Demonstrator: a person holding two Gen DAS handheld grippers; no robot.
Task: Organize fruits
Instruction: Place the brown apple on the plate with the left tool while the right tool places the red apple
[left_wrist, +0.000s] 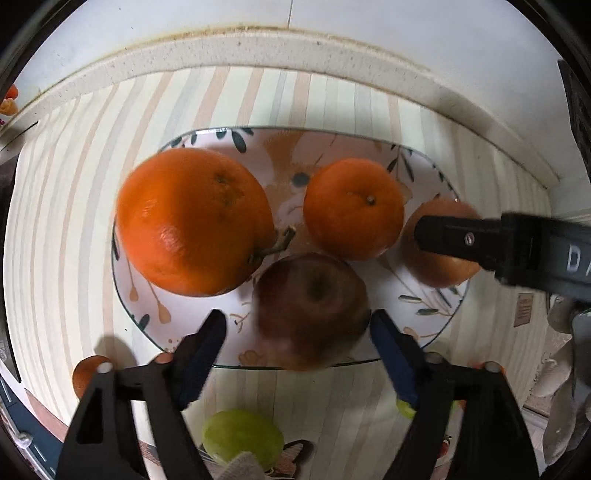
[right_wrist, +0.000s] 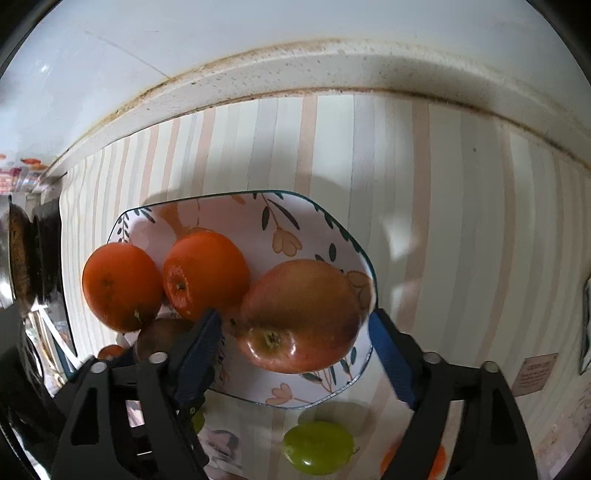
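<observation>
"D" on right claw (left_wrist: 417, 232)

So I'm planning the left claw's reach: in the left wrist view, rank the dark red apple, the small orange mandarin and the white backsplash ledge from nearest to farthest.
1. Dark red apple: between the left claw fingers, on the plate.
2. Small orange mandarin: behind the apple, right of centre.
3. White backsplash ledge: beyond the plate.

I am working in a home kitchen. I see a speckled stone counter edge (right_wrist: 295, 79) with a stained seam against white wall tiles (left_wrist: 184, 14), a striped tablecloth (right_wrist: 443, 221), a flower-painted plate (right_wrist: 295, 206) of fruit, and a dark pan (right_wrist: 16, 258) at the left.
</observation>
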